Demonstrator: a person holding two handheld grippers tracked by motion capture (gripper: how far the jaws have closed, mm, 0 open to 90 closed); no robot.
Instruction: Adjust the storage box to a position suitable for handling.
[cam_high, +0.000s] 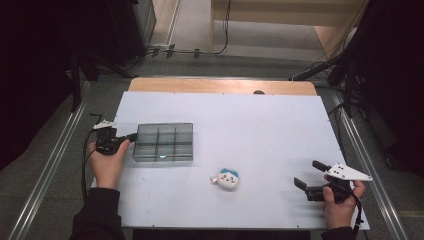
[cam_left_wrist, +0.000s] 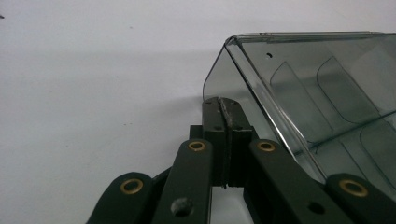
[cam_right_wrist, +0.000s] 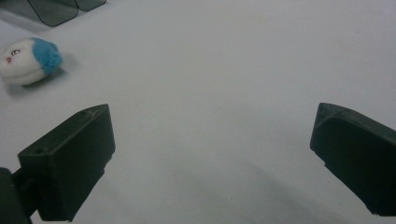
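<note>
Right now my left gripper (cam_high: 131, 136) has its jaws pressed together at the left wall of the smoky plastic divider box (cam_high: 163, 142), which sits toward the left edge of the tabletop (cam_high: 260, 125). In the left gripper view the closed fingertips (cam_left_wrist: 224, 116) meet at the box's near corner (cam_left_wrist: 280, 93); whether a thin bit of the wall is pinched between them I cannot tell. The box's long side runs left to right across the tabletop, straight away from those fingers. My right gripper (cam_high: 310, 176) rests near the right front corner with its jaws spread wide on nothing. The small plush toy (cam_high: 227, 179) lies between the two grippers toward the front edge, nearer my right one, so I judge that hand better placed to fetch it.
</note>
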